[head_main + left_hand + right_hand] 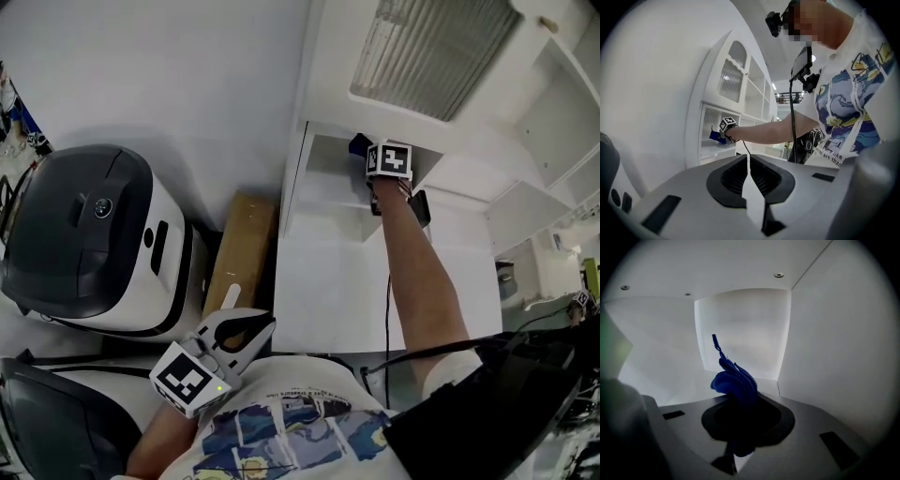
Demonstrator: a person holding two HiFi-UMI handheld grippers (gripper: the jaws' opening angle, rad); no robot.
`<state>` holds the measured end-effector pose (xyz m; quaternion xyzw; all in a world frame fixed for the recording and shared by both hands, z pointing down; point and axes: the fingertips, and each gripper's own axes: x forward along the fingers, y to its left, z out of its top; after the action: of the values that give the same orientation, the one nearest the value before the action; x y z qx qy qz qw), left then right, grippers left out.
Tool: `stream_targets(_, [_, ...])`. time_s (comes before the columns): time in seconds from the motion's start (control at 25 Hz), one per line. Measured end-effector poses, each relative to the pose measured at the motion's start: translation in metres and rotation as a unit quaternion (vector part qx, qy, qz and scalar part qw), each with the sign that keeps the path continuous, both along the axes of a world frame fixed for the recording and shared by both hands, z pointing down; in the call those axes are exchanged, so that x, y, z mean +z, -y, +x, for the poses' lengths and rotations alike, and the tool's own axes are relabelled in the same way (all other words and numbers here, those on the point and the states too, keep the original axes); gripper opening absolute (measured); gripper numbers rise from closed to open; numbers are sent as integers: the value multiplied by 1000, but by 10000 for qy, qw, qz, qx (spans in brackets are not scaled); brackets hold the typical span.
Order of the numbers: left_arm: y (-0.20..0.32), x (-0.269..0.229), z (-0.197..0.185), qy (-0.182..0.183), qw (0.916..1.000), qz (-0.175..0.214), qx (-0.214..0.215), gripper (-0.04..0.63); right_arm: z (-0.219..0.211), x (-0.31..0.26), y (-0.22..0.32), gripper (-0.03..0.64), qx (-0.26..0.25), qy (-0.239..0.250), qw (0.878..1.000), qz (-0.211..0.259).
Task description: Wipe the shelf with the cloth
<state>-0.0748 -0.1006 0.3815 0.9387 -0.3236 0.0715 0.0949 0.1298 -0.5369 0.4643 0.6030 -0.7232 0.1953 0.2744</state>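
Note:
A blue cloth (pixel 733 383) is bunched between the jaws of my right gripper (pixel 738 404), which is shut on it inside a white shelf compartment (pixel 740 329). From the head view the right gripper (pixel 367 161) reaches into that cabinet opening, the cloth (pixel 359 143) showing just beyond its marker cube. In the left gripper view the same cloth (pixel 717 136) shows in the shelf (pixel 712 149) far ahead. My left gripper (pixel 246 330) hangs low near my body, jaws together and holding nothing.
A white cabinet (pixel 375 272) with a ribbed glass door (pixel 431 52) above stands ahead. A black-and-white appliance (pixel 84 244) sits at the left, with a cardboard box (pixel 242 253) between it and the cabinet. A cable (pixel 388 309) hangs from my right arm.

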Motion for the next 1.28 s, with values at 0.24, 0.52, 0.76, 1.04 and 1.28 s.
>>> stream_targets(0.24, [-7, 2, -8, -19, 10000, -27, -18, 29, 9, 12, -4, 67, 250, -137, 9993, -252])
stream_targets(0.52, [-15, 2, -26, -142, 9996, -35, -232, 29, -4, 22, -10, 67, 181, -131, 9989, -414])
stream_targets(0.76, [-22, 1, -35, -176, 9992, -80, -345, 29, -34, 23, -15, 67, -18, 14, 9989, -472])
stream_targets(1.04, [-31, 3, -46, -161, 9987, -50, -480, 29, -80, 23, -20, 67, -380, 178, 9978, -515])
stream_targets(1.28, [-36, -1, -54, -254, 9976, -110, -640, 29, -112, 24, -25, 67, -608, 226, 9964, -539])
